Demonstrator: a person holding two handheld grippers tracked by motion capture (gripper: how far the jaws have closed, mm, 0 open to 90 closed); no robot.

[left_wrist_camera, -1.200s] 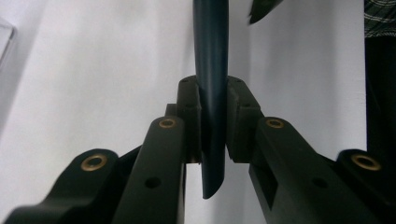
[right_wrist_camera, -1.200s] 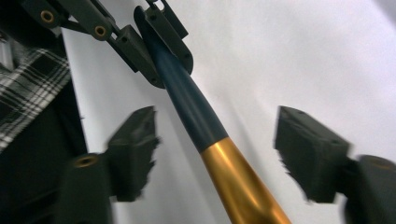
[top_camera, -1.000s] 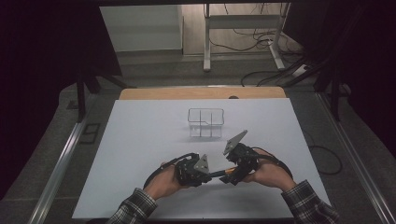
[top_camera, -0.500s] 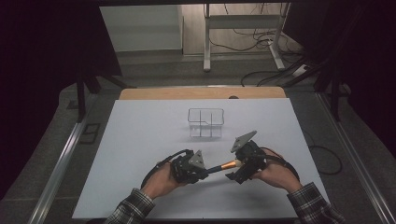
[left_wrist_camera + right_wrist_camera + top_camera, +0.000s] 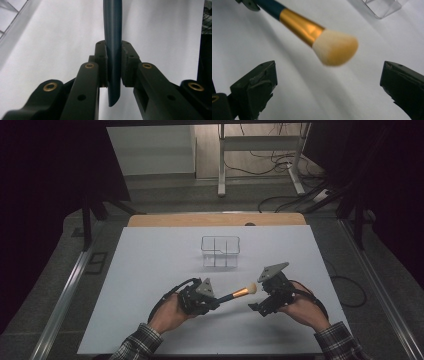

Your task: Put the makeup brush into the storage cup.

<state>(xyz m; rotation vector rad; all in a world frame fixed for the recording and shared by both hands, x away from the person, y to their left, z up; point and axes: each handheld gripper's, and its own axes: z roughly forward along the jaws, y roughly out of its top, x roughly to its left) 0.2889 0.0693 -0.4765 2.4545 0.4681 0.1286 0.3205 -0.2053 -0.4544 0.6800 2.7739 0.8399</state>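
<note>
The makeup brush (image 5: 235, 294) hung just above the white tabletop (image 5: 150, 260), at about six o'clock from the clear divided box (image 5: 220, 251) and well apart from it. The left tongs (image 5: 212, 303) clamped its dark handle, with the bristles pointing toward three o'clock. The right tongs (image 5: 256, 307) had just been opening and stood wide with nothing between them, just beside the bristles.

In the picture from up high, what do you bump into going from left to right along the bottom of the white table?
Left hand → left gripper → makeup brush → right gripper → right hand.
</note>
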